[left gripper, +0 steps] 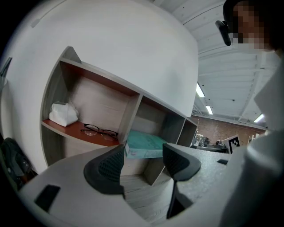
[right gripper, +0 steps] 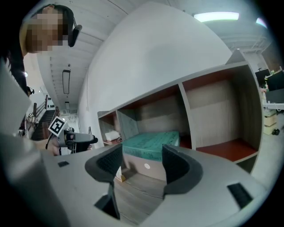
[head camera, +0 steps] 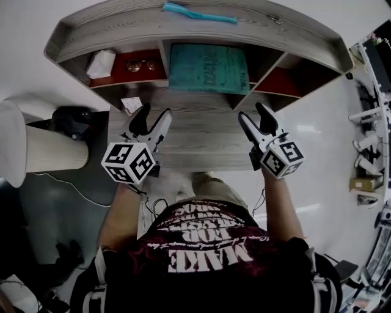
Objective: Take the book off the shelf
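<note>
The wooden shelf [head camera: 122,25] has three compartments in a row. The teal book [head camera: 208,68] lies flat in the middle compartment, and its front edge reaches out a little past the shelf's front. In the left compartment, a pair of glasses [head camera: 141,64] rests beside a white crumpled cloth [head camera: 101,63]. A thin turquoise object [head camera: 198,12] lies on top of the shelf.

Both grippers are in front of the shelf, apart from the book. The left gripper [head camera: 154,115] is below the left compartment and its jaws are spread, with nothing between them. The right gripper [head camera: 252,113] is below the right compartment. Its jaws are also spread and hold nothing.
</note>
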Available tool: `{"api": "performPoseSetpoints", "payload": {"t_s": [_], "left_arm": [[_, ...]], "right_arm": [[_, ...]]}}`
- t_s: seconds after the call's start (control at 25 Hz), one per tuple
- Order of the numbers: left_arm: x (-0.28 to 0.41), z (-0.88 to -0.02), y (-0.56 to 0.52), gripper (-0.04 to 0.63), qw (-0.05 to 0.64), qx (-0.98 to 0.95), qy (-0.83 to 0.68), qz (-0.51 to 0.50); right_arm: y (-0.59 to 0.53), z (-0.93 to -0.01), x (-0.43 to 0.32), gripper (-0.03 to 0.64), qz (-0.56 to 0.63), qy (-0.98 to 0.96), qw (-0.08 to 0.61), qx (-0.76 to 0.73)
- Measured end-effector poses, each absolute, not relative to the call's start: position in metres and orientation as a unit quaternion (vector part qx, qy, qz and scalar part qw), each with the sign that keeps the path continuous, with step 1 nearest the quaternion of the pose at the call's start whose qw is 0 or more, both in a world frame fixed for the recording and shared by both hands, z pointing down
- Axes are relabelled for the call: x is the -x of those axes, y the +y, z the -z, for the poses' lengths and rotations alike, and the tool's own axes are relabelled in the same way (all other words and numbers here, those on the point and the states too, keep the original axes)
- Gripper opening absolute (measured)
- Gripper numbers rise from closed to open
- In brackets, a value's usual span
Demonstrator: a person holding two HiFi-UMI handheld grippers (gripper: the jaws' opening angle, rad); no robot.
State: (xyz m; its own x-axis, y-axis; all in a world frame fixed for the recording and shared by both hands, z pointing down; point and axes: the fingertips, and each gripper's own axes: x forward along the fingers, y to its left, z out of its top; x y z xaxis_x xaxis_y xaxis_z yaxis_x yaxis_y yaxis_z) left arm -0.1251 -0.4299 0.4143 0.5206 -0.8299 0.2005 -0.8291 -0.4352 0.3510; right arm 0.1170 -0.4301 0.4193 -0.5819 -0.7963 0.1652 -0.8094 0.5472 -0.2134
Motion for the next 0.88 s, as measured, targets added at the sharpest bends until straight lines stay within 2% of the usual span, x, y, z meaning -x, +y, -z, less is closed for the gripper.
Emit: {"api": "performPoseSetpoints", "payload": {"t_s": [0.52,0.76,0.88], "left_arm": [[0.101,-0.467,-0.516,0.265,0.301,-0.816,-0.493,0.001],[0.087,-0.476,-0.531,0.264,0.327,-0.808,-0.489,-0.002],[0.083,-0.475,-0.533,0.242,0.323,-0.809,-0.491,-0.017]], "right_arm": [[-0.508,-0.455,-0.128,0.285,-0.232,-0.855,-0.008,-0.464],[-0.526,-0.468,-0.127,0.205,-0.286,-0.841,-0.029,-0.458],[-0.528,-0.468,-0.130,0.189,-0.283,-0.837,-0.023,-0.468]]}}
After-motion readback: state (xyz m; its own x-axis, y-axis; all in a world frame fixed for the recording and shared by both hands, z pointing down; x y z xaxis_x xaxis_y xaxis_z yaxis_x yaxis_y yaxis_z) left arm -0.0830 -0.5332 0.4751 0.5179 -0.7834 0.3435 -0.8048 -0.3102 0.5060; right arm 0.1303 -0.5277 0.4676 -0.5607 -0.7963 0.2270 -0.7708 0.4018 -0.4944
